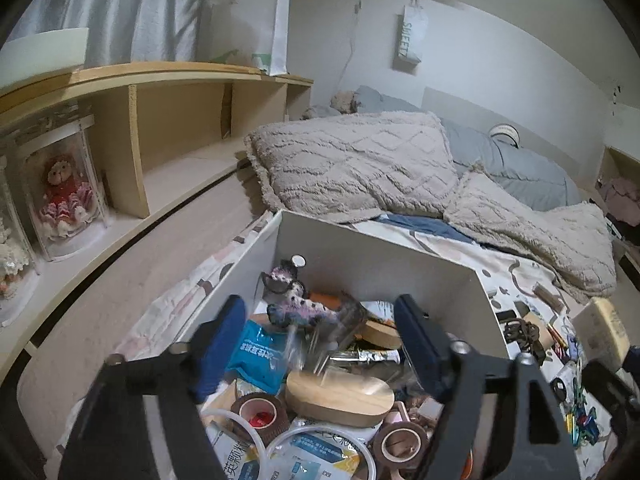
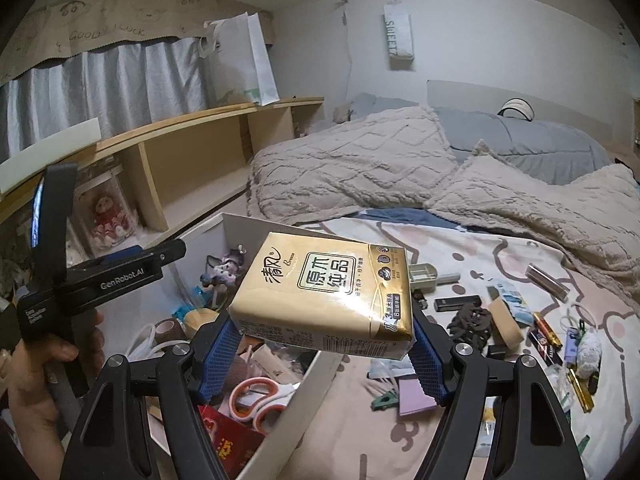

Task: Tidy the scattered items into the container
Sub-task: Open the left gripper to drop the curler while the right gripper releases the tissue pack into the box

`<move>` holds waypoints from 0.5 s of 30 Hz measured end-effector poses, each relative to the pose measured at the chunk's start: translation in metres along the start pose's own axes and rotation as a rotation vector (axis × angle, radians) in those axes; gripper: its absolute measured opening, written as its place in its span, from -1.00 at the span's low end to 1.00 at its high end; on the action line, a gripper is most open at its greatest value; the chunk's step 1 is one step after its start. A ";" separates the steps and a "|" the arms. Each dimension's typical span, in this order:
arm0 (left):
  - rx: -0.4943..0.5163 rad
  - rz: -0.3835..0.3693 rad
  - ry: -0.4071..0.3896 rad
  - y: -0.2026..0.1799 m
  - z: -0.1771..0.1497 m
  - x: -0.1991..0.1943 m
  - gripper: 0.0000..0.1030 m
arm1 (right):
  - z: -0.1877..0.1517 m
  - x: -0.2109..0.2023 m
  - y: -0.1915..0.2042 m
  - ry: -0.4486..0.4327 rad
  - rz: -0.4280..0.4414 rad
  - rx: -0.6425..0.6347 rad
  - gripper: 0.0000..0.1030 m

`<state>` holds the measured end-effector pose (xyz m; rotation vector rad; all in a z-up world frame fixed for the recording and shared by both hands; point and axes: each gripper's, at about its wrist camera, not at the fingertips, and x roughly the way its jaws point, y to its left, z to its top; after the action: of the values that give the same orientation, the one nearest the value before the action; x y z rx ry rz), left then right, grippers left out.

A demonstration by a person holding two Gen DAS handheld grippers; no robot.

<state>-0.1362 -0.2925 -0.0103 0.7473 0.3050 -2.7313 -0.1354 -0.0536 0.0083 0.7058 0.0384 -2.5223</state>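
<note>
The white open box (image 1: 380, 248) stands on the bed, filled with a wooden oval case (image 1: 340, 398), tape rolls (image 1: 262, 412), a blue packet (image 1: 256, 356) and a plush toy (image 1: 296, 304). My left gripper (image 1: 320, 308) hangs open over the box. A blurred clear object (image 1: 340, 332) lies loose between its fingers, apart from both pads. My right gripper (image 2: 324, 344) is shut on a gold tissue pack (image 2: 324, 292), held in the air over the box's right wall (image 2: 316, 384). The left gripper (image 2: 160, 256) shows from the side there, in a person's hand (image 2: 40, 360).
Small items lie scattered on the patterned sheet right of the box: batteries (image 2: 546, 340), a black stick (image 2: 456, 303), a metal tube (image 2: 546, 276), a purple pad (image 2: 414, 394). Scissors (image 2: 260, 396) lie inside the box. A fluffy beige blanket (image 2: 352, 160) lies behind, wooden shelves (image 2: 192, 152) to the left.
</note>
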 end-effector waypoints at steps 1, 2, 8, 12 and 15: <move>-0.001 0.001 0.000 0.000 0.000 0.000 0.59 | 0.001 0.003 0.001 0.003 0.006 -0.003 0.49; -0.004 0.001 0.002 0.001 0.000 0.001 0.60 | 0.003 0.005 0.001 0.007 0.012 -0.007 0.49; -0.022 -0.010 0.000 0.004 0.000 0.001 0.60 | 0.023 0.031 0.000 0.067 0.057 0.003 0.49; -0.041 -0.012 0.000 0.006 0.000 0.002 0.60 | 0.034 0.053 0.001 0.124 0.078 0.017 0.49; -0.049 -0.013 -0.001 0.008 0.000 0.002 0.61 | 0.040 0.075 0.001 0.190 0.107 0.038 0.49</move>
<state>-0.1353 -0.3003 -0.0121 0.7338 0.3763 -2.7261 -0.2089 -0.0964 0.0065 0.9356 0.0180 -2.3534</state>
